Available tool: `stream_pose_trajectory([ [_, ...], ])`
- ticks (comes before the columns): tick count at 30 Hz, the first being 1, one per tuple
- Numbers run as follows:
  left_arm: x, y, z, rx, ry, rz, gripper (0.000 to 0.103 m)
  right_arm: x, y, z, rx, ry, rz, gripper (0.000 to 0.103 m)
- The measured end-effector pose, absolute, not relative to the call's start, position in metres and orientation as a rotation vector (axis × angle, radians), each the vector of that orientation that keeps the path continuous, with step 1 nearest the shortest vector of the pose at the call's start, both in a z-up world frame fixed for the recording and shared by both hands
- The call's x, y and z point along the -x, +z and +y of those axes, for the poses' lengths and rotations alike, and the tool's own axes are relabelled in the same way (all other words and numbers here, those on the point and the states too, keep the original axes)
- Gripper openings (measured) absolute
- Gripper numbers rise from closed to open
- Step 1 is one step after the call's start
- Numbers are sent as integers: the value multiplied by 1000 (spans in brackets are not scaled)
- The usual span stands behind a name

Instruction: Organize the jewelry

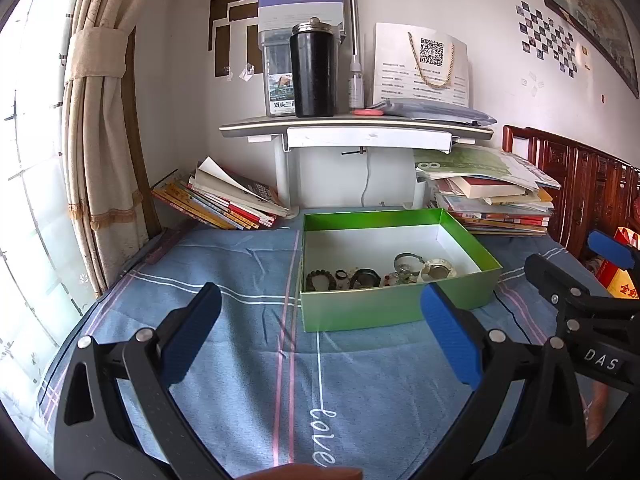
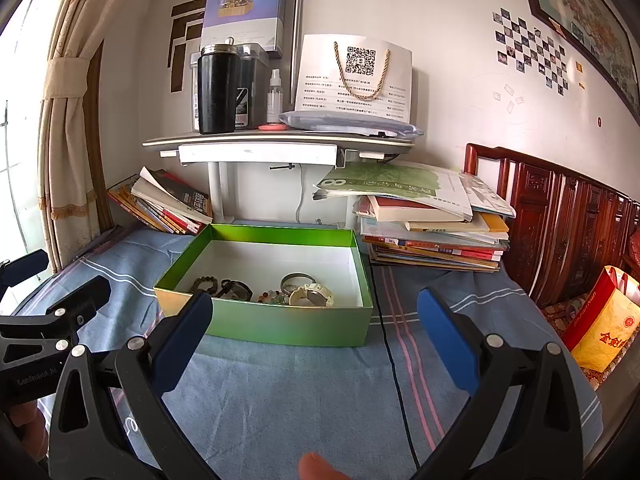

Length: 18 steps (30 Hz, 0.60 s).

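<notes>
A green box with a white inside stands on the blue cloth; it also shows in the right wrist view. Several pieces of jewelry lie along its near side: a dark bead bracelet, a black watch, a silver ring-shaped piece and a cream bracelet. My left gripper is open and empty, in front of the box. My right gripper is open and empty, just before the box; it also shows at the right of the left wrist view.
The blue cloth covers the surface. Stacks of books lie behind the box at left and right. A small raised desk holds a black tumbler. A black cable runs over the cloth. A yellow bag stands at right.
</notes>
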<state>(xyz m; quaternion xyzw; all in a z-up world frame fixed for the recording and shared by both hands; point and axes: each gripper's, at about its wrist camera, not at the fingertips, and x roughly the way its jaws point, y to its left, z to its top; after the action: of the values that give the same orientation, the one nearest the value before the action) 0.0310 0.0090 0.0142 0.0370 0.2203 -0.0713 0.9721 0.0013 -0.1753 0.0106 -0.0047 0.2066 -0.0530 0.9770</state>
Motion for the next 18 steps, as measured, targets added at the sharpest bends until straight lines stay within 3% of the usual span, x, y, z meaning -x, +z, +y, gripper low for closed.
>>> stream_pose_trajectory([
  [18, -31, 15, 9, -79, -146, 446, 99, 0, 9, -174, 7, -111, 421, 100],
])
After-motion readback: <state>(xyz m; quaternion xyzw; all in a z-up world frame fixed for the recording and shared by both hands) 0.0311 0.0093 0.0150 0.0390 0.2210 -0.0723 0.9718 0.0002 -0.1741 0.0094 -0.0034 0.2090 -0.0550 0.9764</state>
